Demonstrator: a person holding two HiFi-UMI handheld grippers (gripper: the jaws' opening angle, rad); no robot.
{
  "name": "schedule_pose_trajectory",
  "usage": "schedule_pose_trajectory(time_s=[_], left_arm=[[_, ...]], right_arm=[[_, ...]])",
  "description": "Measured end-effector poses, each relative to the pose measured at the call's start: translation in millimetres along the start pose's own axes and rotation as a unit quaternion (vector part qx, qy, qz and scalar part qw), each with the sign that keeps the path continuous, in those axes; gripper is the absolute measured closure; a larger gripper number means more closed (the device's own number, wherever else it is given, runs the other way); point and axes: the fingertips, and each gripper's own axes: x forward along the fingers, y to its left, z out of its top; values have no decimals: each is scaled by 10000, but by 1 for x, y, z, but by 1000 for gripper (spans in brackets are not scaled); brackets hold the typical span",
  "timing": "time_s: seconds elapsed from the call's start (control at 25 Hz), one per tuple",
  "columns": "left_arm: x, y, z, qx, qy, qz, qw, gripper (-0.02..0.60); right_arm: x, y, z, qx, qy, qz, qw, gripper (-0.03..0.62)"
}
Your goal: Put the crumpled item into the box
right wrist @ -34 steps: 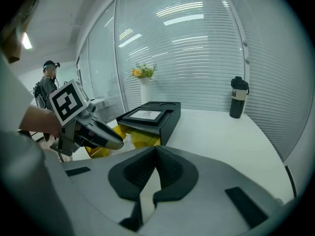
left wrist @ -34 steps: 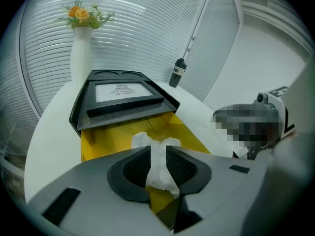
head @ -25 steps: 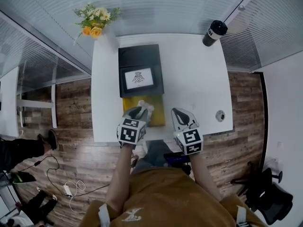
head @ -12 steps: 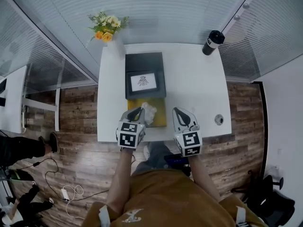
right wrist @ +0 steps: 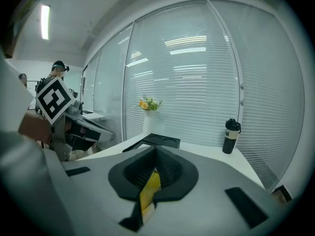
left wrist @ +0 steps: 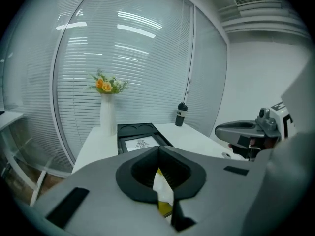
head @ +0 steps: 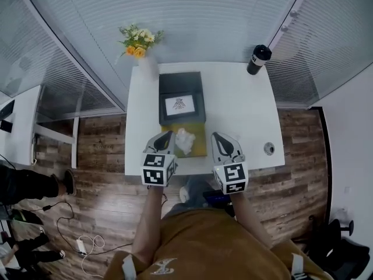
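Observation:
A crumpled white paper (head: 185, 140) lies on a flat yellow tray (head: 197, 149) at the table's near edge. Behind the tray sits an open black box (head: 181, 81) with a white printed card (head: 181, 104) in its front half. My left gripper (head: 165, 136) hovers just left of the paper, apart from it, jaws shut and empty. In the left gripper view the paper (left wrist: 161, 190) and the tray show through the slit below the closed tips (left wrist: 158, 148). My right gripper (head: 217, 137) is to the tray's right, also shut (right wrist: 154, 149) and empty.
A white vase with orange flowers (head: 140, 42) stands at the table's far left corner. A black bottle (head: 258, 59) stands at the far right corner. A small round object (head: 268, 149) lies near the right front edge. A wooden floor surrounds the table (head: 239, 109).
My left gripper has drawn left and back from the crumpled paper, which stays on the yellow tray. The head view has risen and shows more of the room.

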Motion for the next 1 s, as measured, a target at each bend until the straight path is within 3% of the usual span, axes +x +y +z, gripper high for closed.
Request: schedule_pose_trajectory(time_s=[0.56,0.84,1.0], left_arm=[[-53,-7,52,203,-1192,138,9926,557],[-61,-8,53,130,-1322,118,9911,557],[-60,-14,54,2,-1277,-113,9918,558]], right_arm=[[-30,9,36,-62,-513,-316,9982,582],[-40,10,38,-107,-545,-427,9975,582],[-40,10,39,-96,-573,-458,9973,582]])
